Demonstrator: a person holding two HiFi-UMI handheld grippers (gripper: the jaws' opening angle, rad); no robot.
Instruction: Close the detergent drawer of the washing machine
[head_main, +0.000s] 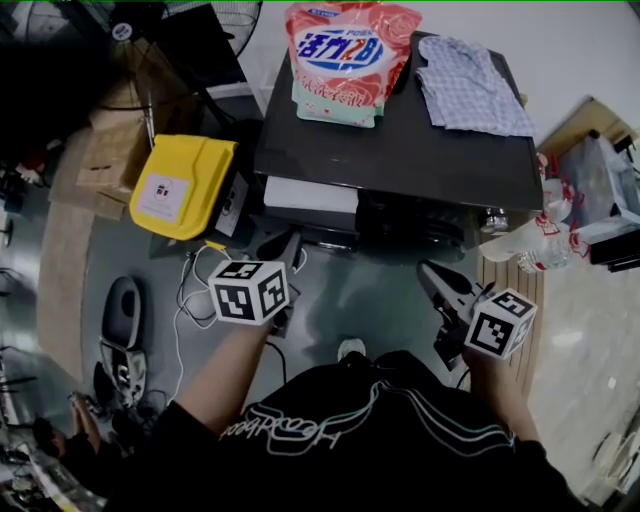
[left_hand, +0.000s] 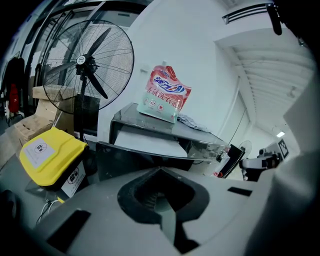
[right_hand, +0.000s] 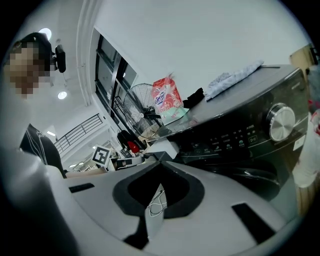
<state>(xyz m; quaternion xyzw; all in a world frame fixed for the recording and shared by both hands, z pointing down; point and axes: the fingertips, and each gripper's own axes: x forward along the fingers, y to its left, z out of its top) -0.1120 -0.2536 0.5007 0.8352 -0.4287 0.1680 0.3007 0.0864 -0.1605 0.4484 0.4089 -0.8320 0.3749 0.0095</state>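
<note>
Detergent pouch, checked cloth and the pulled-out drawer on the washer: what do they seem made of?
Detergent pouch: flexible plastic film, glossy, with highlights and soft creases. Checked cloth: woven fabric, matte, rumpled into folds. Detergent drawer: probably moulded plastic, smooth white; its finish is hard to judge from here.

White detergent drawer (head_main: 310, 193) out of washing machine (head_main: 400, 150)

A plain white wall (left_hand: 200, 60) rises at the back, with a big black pedestal fan (left_hand: 87, 62) standing before it. The floor (head_main: 390, 290) is smooth grey; white cables (head_main: 180, 310) trail over it near a yellow case (head_main: 185, 185) and cardboard boxes (head_main: 100, 160). Tall dark-framed windows (right_hand: 107, 70) and a round ceiling lamp (right_hand: 62, 95) give light.
</note>
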